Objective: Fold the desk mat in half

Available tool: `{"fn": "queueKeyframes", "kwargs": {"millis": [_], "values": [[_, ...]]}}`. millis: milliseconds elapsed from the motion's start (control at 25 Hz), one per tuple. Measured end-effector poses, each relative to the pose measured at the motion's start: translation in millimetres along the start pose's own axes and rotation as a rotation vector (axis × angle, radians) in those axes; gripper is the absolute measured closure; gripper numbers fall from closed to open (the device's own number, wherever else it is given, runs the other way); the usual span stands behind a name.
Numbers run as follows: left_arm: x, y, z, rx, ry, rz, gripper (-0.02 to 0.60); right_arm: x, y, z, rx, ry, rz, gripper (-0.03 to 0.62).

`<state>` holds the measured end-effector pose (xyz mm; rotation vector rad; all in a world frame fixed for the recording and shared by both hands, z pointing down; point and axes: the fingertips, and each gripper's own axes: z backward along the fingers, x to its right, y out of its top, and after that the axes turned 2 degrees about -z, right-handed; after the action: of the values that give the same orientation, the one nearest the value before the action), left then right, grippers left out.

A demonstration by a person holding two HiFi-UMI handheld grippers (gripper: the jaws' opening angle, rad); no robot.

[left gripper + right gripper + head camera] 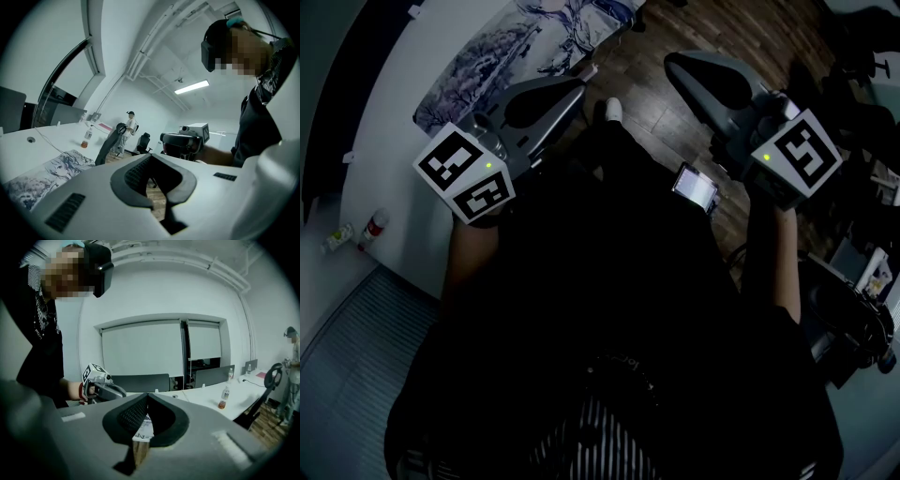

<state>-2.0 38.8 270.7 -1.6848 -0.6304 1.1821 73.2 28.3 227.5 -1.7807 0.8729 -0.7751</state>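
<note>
The desk mat (520,47), printed with a pale blue-grey anime drawing, lies flat on the white desk (403,84) at the upper left of the head view. The left gripper view shows the desk mat (42,176) low at its left. A strip of the desk mat (143,427) shows through the gap under the jaws in the right gripper view. My left gripper (574,89) hovers near the mat's right edge, off the desk, shut and empty. My right gripper (677,64) is held over the wooden floor, also shut and holding nothing. The two grippers point towards each other.
A small bottle with a red cap (373,225) lies on the desk's near left, and another bottle (226,397) stands farther along it. A phone-like screen (696,187) is at my waist. A person (128,127) stands by a dark office chair (110,143) in the background.
</note>
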Motion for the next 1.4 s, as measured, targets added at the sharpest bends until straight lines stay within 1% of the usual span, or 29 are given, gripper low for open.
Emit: {"fn": "queueKeyframes", "kwargs": {"millis": [240, 440, 600, 880, 960, 1040, 1120, 1200, 1400], "values": [[-32, 5, -3, -0.009, 0.057, 0.002, 0.574, 29, 6, -32, 0.018, 0.053, 0.002, 0.591], [-35, 15, -1, 0.002, 0.091, -0.021, 0.574, 37, 21, -41, 0.056, 0.077, 0.025, 0.589], [-62, 32, -26, -0.013, 0.113, -0.038, 0.574, 77, 27, -52, 0.077, 0.091, 0.003, 0.589], [-86, 47, -77, -0.033, 0.103, -0.032, 0.574, 139, 36, -60, 0.099, 0.114, -0.014, 0.589], [-100, 58, -88, -0.004, 0.151, -0.030, 0.574, 158, 38, -64, 0.101, 0.129, -0.026, 0.590], [-116, 66, -96, 0.011, 0.204, -0.011, 0.574, 174, 39, -71, 0.100, 0.156, -0.045, 0.589], [-128, 61, -106, -0.028, 0.218, 0.019, 0.574, 187, 37, -81, 0.087, 0.185, -0.053, 0.590], [-138, 52, -119, -0.075, 0.221, 0.033, 0.574, 202, 35, -90, 0.073, 0.207, -0.048, 0.590], [-157, 49, -148, -0.070, 0.275, 0.050, 0.574, 237, 29, -102, 0.079, 0.273, -0.082, 0.590]]}}
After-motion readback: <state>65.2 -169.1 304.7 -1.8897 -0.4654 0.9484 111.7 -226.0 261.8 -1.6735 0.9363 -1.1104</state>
